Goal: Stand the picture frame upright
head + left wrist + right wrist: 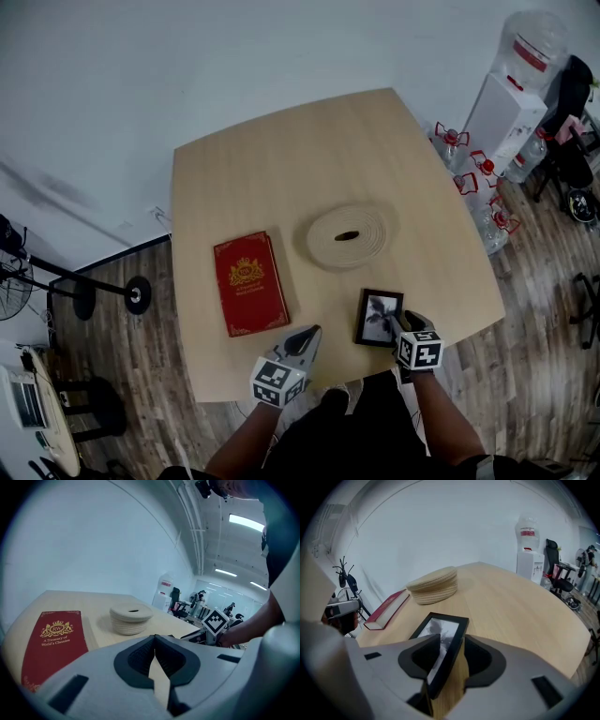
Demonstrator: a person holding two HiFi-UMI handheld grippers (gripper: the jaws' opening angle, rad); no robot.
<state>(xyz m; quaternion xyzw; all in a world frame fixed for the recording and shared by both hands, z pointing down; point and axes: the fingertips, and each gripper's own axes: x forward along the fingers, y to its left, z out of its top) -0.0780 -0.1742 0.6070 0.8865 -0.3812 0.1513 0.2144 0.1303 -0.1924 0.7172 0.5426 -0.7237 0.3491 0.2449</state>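
Note:
A small black picture frame (380, 317) with a grey photo is near the table's front right edge, with its face slanting upward. In the right gripper view the picture frame (440, 630) slants between the jaws of my right gripper (452, 640). The jaws stand apart and bare table shows beside the right one. In the head view my right gripper (409, 324) is at the frame's right side. My left gripper (307, 336) hovers to the frame's left, apart from it. In its own view my left gripper (154, 639) has its tips together and holds nothing.
A red hardcover book (250, 283) lies to the left on the light wooden table (281, 169). A round coiled rope mat (352, 236) sits behind the frame. Off the table's right side stand a water dispenser (511, 103) and several water bottles (469, 164). A fan base (136, 295) stands at the left.

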